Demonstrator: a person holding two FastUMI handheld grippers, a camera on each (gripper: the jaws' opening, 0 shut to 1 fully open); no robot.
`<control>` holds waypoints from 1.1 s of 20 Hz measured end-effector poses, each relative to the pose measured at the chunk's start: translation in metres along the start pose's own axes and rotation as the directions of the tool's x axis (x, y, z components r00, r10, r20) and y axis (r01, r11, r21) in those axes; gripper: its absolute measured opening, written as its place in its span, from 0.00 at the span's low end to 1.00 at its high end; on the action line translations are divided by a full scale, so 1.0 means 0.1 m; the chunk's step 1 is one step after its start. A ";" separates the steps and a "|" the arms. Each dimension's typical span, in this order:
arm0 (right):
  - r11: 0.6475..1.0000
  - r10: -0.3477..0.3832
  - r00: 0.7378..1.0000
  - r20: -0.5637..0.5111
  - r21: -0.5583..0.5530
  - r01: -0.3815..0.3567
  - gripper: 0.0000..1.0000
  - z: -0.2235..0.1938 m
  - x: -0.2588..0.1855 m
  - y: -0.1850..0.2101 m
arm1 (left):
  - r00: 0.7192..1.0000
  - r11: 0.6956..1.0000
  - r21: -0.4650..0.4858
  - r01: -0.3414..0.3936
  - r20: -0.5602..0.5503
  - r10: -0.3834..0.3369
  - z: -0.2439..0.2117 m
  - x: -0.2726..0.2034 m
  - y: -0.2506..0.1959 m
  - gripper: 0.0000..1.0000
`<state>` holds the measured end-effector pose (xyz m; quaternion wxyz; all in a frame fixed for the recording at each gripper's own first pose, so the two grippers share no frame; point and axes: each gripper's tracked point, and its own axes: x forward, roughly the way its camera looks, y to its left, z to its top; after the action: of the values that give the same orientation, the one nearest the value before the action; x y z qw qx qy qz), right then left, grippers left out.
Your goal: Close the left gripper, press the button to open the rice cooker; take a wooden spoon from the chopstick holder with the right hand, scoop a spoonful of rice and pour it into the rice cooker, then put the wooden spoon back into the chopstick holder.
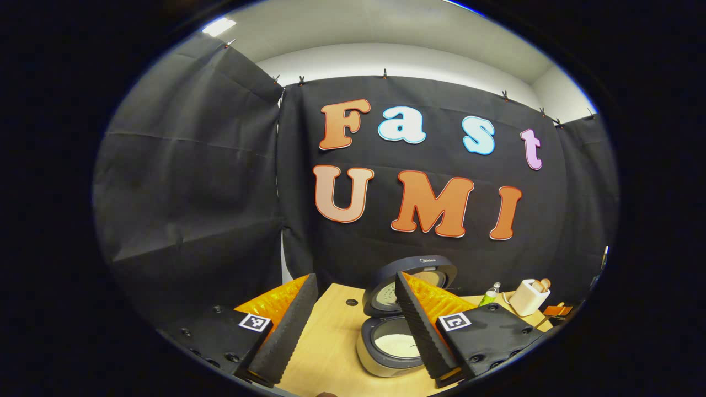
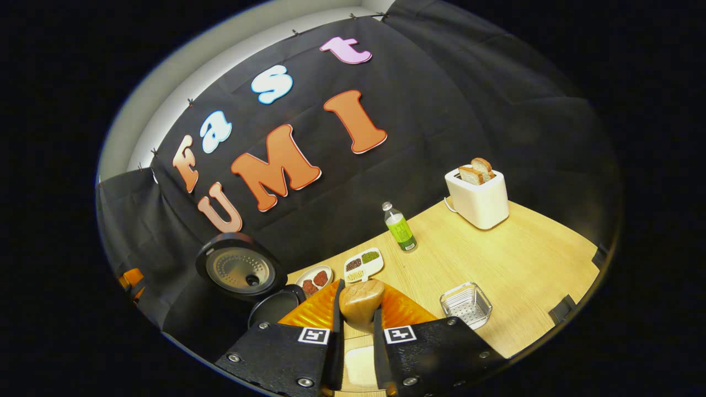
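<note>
Right, starting at the right gripper (image 2: pixel 358 325): its fingers are clamped on the wooden spoon (image 2: pixel 361 306), whose bowl sticks up between them, tilted toward the camera; we cannot tell whether any rice is in it. Below the fingers sits a pale patch, probably the rice supply, too cropped to name. In the left gripper view, the left gripper (image 1: pixel 353 331) hangs with its fingers spread wide, holding nothing, and the rice cooker (image 1: pixel 386 344) sits just beyond them on the wooden table (image 1: pixel 331 331). Its lid (image 1: pixel 411 281) stands up, so we judge the button press done, and white rice already lies in the inner pot. So we judge spoon pickup done too; what looks left is returning the spoon to the chopstick holder, maybe after a pour, and we cannot pick that holder out. Outward in the right gripper view: the raised lid is at left, then a plate of red pieces (image 2: pixel 314 281) and a divided dish of beans (image 2: pixel 364 264) close ahead, a green bottle (image 2: pixel 400 229) behind, a clear square dish (image 2: pixel 466 304) to the right, a toaster with bread (image 2: pixel 479 196) far back. Open tabletop lies right of the gripper; the left side is crowded by the lid and dishes, and the table edge runs near the clear square dish.
</note>
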<state>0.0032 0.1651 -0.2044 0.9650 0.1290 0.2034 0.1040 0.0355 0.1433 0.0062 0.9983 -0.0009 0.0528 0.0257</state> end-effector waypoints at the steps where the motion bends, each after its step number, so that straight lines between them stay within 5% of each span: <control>1: 1.000 -0.013 1.000 -0.004 -0.021 0.012 0.22 -0.10 0.03 0.01 | 1.000 1.000 0.008 0.002 -0.002 -0.002 -0.01 0.02 0.05 0.93; 7: 0.989 -0.115 0.993 -0.035 -0.100 0.111 0.22 -0.63 0.21 -0.09 | 1.000 0.998 0.061 -0.005 -0.008 0.005 -0.01 0.04 0.45 0.93; 15: 0.926 -0.244 0.970 0.007 -0.295 0.235 0.22 -1.04 0.37 -0.20 | 0.999 0.996 0.090 -0.020 -0.032 0.023 -0.07 0.08 0.86 0.93; 19: 0.935 -0.237 0.971 -0.005 -0.273 0.227 0.22 -1.24 0.44 0.00 | 0.998 0.997 0.074 -0.022 -0.051 0.026 -0.13 0.10 0.99 0.93; 22: 0.972 -0.160 0.987 -0.025 -0.176 0.154 0.22 -1.38 0.48 0.32 | 0.998 0.997 0.072 -0.025 -0.060 0.030 -0.19 0.11 1.08 0.93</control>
<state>-0.0164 0.2359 -0.3348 0.9736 0.0258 0.2220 0.0472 0.0389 0.2516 -0.0133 0.9951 0.0347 0.0843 0.0376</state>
